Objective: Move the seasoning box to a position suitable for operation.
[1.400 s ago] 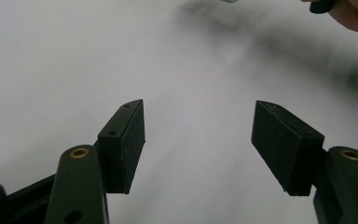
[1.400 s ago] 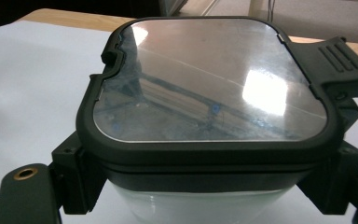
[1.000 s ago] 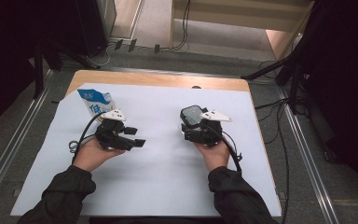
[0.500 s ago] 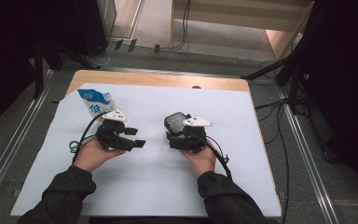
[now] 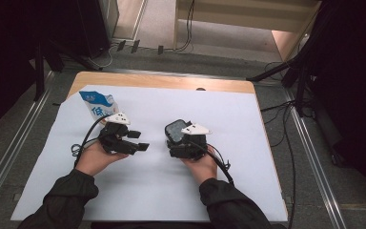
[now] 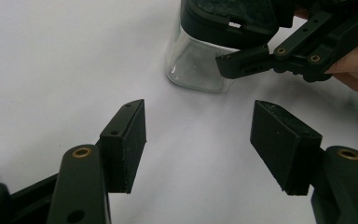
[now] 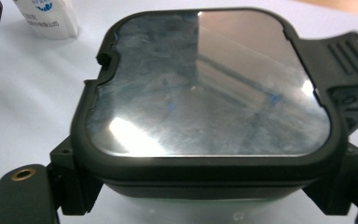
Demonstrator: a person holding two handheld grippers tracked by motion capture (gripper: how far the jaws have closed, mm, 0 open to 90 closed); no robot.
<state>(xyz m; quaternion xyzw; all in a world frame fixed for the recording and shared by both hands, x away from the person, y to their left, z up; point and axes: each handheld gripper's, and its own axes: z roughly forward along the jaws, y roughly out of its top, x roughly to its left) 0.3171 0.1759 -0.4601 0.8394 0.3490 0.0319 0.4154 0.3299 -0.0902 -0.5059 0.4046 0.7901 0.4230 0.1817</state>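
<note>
From the high view, the left tool [image 5: 140,141] rests low over the white sheet [image 5: 248,143] on the tabletop [image 5: 171,82], jaws spread with nothing between them. Just beside it, the right tool [image 5: 171,143] grips a clear container with a dark lid [image 5: 176,130] at the middle of the sheet. A blue-and-white carton [image 5: 96,104] stands behind the left hand [image 5: 93,157].

The left gripper view shows that tool's pads [image 6: 129,140] standing wide apart, bare sheet between them. Ahead sits the container [image 6: 200,60], its glassy base on the sheet, one jaw of the right tool pressed to its side.

The right gripper view has the lid [image 7: 205,88] close up, glossy and dark-rimmed, the jaws pinching the container from either side beneath it. The carton [image 7: 46,16] stands at top left.
</note>
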